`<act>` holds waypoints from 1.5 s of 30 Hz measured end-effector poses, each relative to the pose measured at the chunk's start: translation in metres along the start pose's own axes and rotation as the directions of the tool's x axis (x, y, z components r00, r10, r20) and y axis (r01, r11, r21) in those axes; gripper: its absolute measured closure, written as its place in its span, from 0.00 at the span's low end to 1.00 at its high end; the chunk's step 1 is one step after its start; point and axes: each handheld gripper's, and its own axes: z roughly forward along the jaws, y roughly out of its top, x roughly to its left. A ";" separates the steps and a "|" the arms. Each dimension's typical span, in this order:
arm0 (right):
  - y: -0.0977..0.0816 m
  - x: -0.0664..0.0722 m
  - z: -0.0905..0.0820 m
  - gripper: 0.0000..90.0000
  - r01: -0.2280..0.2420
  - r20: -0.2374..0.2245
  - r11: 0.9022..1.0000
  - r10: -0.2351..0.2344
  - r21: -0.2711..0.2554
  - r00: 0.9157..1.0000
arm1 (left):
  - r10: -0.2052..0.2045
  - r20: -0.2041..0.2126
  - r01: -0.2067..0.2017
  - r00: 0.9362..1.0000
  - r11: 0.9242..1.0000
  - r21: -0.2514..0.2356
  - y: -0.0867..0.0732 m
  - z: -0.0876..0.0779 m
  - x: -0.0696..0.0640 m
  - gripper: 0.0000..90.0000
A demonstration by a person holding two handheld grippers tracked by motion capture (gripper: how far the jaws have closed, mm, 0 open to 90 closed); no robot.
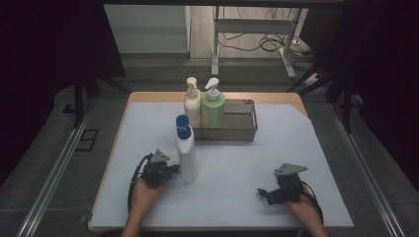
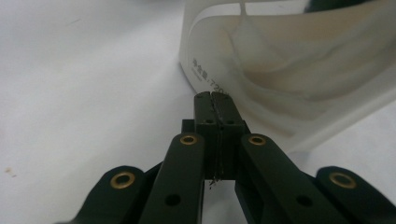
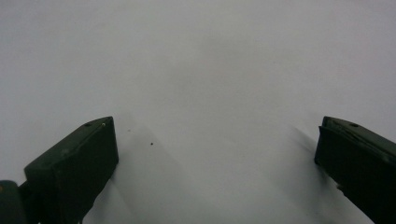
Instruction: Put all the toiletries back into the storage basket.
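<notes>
Two pump bottles (image 1: 203, 103) stand behind the white bottle (image 1: 186, 150); left tool (image 1: 174, 169) pressed together, right tool (image 1: 261, 192) spread.

My left claw (image 1: 174, 169) rests on the tabletop (image 1: 237, 163), with the tall bottle (image 1: 186, 150) standing directly ahead of its tips, just beside them. Beyond that bottle, farther from my claws, sits the tray (image 1: 240, 122). Two pump bottles (image 1: 203, 104) stand side by side at the tray's left end. My right claw (image 1: 262, 192) rests on the tabletop well apart, to the right.
</notes>
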 end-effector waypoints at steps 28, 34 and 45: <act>0.000 0.000 0.000 0.00 0.001 0.001 1.000 -0.001 0.001 1.000 | 0.087 0.091 -0.089 0.992 0.996 0.017 0.008 0.021 -0.047 0.97; 0.000 0.000 0.000 0.00 0.002 0.002 1.000 -0.002 0.003 1.000 | 0.093 0.108 -0.095 0.990 0.995 0.016 0.009 0.026 -0.053 0.97; 0.001 0.000 0.000 0.00 0.001 0.003 1.000 -0.001 0.010 1.000 | 0.112 0.074 -0.114 0.991 0.993 0.021 0.004 0.010 -0.058 0.75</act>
